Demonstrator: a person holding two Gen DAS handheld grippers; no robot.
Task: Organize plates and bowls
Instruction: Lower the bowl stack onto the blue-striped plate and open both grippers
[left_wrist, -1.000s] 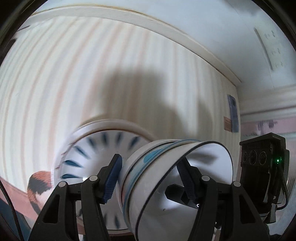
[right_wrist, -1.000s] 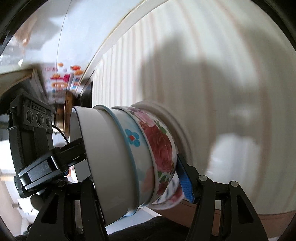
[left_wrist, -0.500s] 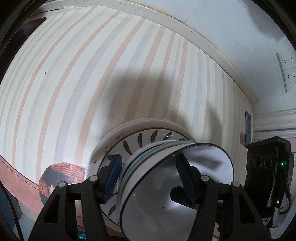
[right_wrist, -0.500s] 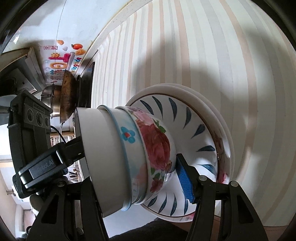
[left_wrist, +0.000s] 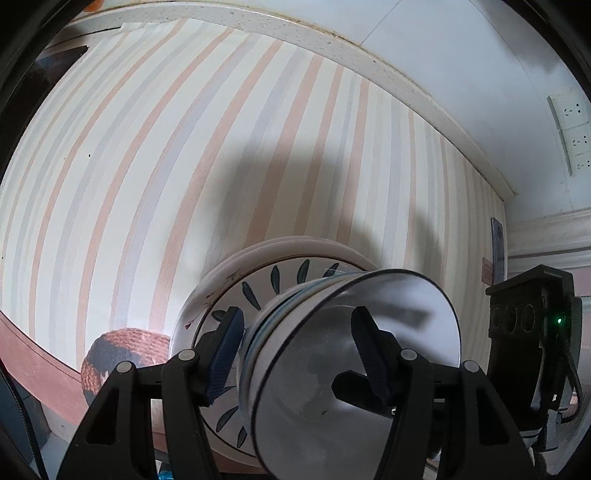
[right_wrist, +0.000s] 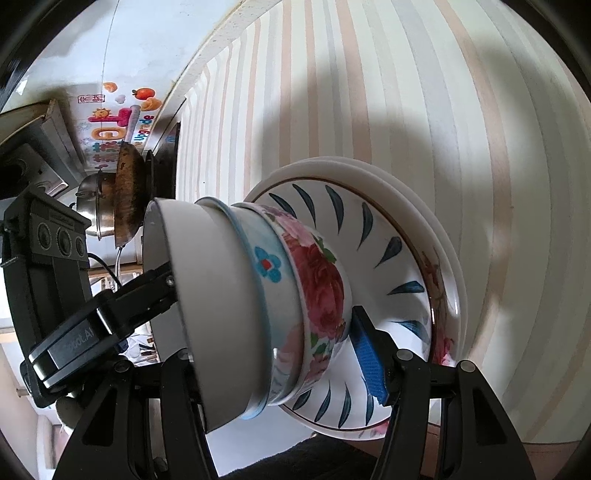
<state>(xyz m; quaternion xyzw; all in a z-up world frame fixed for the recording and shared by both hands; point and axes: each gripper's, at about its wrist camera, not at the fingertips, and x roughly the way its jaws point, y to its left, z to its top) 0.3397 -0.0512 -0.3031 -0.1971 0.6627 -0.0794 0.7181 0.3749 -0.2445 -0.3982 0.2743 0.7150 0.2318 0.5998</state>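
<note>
A stack of three nested bowls (right_wrist: 258, 295) lies tilted between both grippers: a plain white one with a dark rim on top, a pale one with a blue flower, and a rose-patterned one at the base. My left gripper (left_wrist: 295, 332) is shut on the stack's wall, one finger inside the white bowl (left_wrist: 351, 369) and one outside. My right gripper (right_wrist: 266, 332) is shut on the stack from the opposite side, its blue pad (right_wrist: 365, 358) against the rose bowl's foot. Right under the stack is a pile of plates (right_wrist: 388, 229), the top one with blue leaf marks. Whether the bowls touch it I cannot tell.
The plates (left_wrist: 229, 291) sit on a striped counter (left_wrist: 184, 166). A brown woven mat (left_wrist: 125, 354) lies beside them near the counter's front edge. A wok (right_wrist: 127, 192) and a steel pot (right_wrist: 92, 206) stand on a stove at the far end. Wall sockets (left_wrist: 570, 129) are behind.
Both grippers came down with the bowl stack until it reached the plate pile, then held still. The grip on the bowls is unchanged.
</note>
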